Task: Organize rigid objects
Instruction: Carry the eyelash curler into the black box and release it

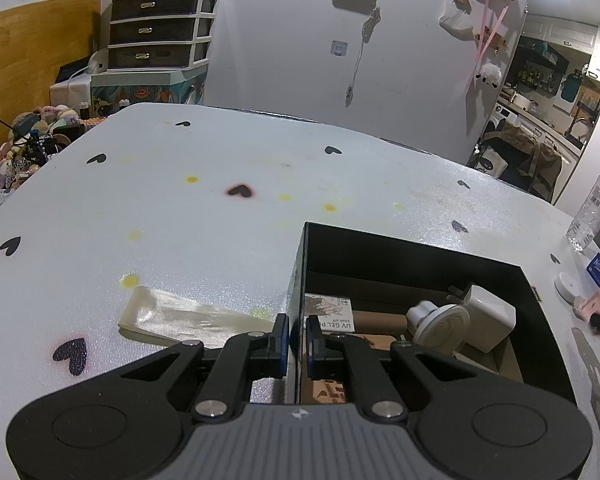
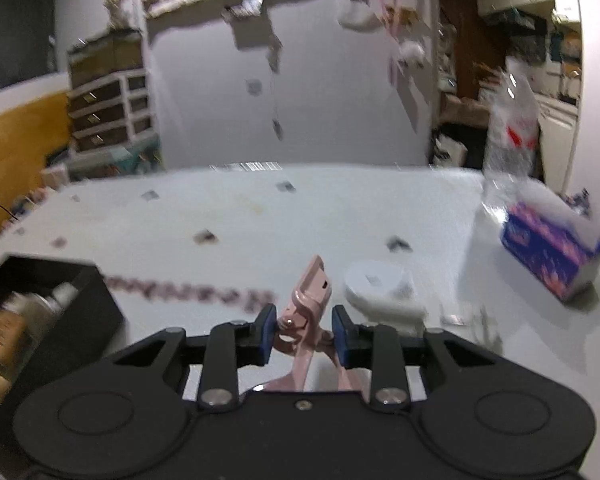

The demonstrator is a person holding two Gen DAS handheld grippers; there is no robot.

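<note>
1. The left gripper (image 1: 297,340) is clamped on the near left wall of an open black rectangular cardboard box (image 1: 380,248) that sits on the white, heart-dotted counter (image 1: 180,220). One blue pad is outside the wall and one inside, with only the thin wall between them.
2. In the box lie a white square charger block (image 1: 490,316), a white round disc-shaped holder (image 1: 440,320) leaning against it, a brown cylinder (image 1: 380,321) lying crosswise, and a small printed card reading "UV GEL" (image 1: 332,312).
3. A strip of pale glossy tape (image 1: 172,312) lies flat on the counter, left of the box.
4. The right gripper (image 2: 304,334) holds a pink metal eyelash-curler-like tool (image 2: 306,304) at its hinge. Its jaws stand narrow, and the blue pads press the tool's sides.
5. The tool's long axis runs along the gripper's fingers. Its flat pink head points away and upward, tilted slightly right; the handles run back under the gripper body.
6. The right wrist view is blurred, so I cannot tell whether the tool is clear of the counter.
7. Just right of the tool stands a white round puck-like object (image 2: 376,284). Farther right are a blue and pink tissue box (image 2: 552,256) and a clear plastic water bottle (image 2: 512,136). The black box is at the far left of this view.
</note>
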